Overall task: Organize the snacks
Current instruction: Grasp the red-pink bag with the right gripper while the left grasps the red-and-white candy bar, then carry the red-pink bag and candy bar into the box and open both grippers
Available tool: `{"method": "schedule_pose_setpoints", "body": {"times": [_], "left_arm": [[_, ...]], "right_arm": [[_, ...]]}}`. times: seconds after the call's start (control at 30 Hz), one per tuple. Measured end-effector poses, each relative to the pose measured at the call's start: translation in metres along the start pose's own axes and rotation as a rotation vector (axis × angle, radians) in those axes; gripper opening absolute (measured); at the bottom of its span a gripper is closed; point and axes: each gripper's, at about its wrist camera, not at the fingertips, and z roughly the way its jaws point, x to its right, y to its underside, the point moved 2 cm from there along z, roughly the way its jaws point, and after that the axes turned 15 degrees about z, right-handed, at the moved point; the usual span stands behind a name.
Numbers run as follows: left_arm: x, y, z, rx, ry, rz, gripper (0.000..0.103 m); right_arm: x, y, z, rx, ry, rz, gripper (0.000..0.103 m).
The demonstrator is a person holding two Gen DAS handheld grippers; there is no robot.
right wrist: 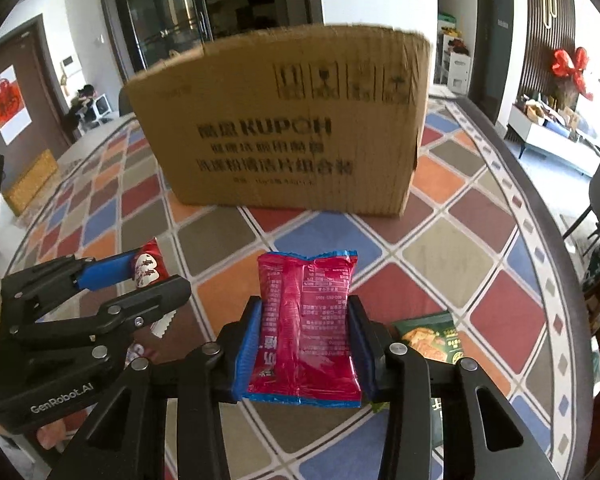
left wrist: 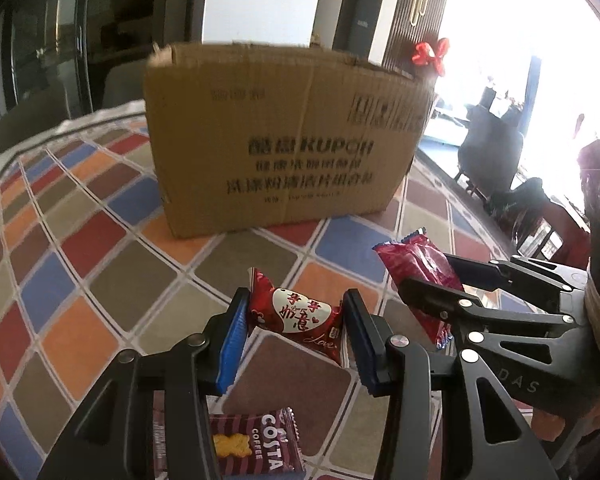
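Cardboard box point(right wrist: 284, 120) stands dead ahead; left gripper point(left wrist: 296, 320) clamps a heart candy point(left wrist: 296, 314), right gripper point(right wrist: 306, 328) a pink packet point(right wrist: 306, 320) lengthwise; box opening probably topside, unseen.

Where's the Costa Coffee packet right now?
Left wrist view, bottom edge: the Costa Coffee packet lies on the checked tablecloth, under the left gripper.

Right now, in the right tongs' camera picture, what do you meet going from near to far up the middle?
Right tongs squeezing the pink snack packet → patterned tablecloth → cardboard box.
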Motion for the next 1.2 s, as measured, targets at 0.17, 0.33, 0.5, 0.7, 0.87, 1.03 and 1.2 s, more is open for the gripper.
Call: {"method": "schedule_pose_setpoints", "body": {"times": [0.17, 0.33, 0.5, 0.7, 0.87, 1.03, 1.2], "left_arm": [[-0.003, -0.012, -0.020, 0.048, -0.020, -0.002, 0.046], [-0.005, -0.029, -0.039, 0.097, -0.044, 0.009, 0.046], [-0.010, -0.051, -0.054, 0.143, -0.066, 0.013, 0.046], [-0.018, -0.079, -0.067, 0.190, -0.086, 0.024, 0.046], [-0.024, -0.103, -0.077, 0.215, -0.095, 0.033, 0.046], [-0.033, -0.124, -0.080, 0.231, -0.107, 0.043, 0.046], [-0.044, -0.145, -0.073, 0.225, -0.119, 0.060, 0.046]], "right_arm": [[-0.007, -0.009, -0.017, 0.046, -0.012, -0.008, 0.042], [-0.011, -0.020, -0.035, 0.095, -0.026, -0.004, 0.042], [-0.015, -0.038, -0.055, 0.148, -0.040, 0.001, 0.042], [-0.020, -0.063, -0.073, 0.190, -0.058, -0.007, 0.042], [-0.027, -0.088, -0.087, 0.232, -0.069, -0.022, 0.042], [-0.034, -0.113, -0.094, 0.252, -0.078, -0.038, 0.042], [-0.040, -0.138, -0.093, 0.254, -0.083, -0.050, 0.042]]}}
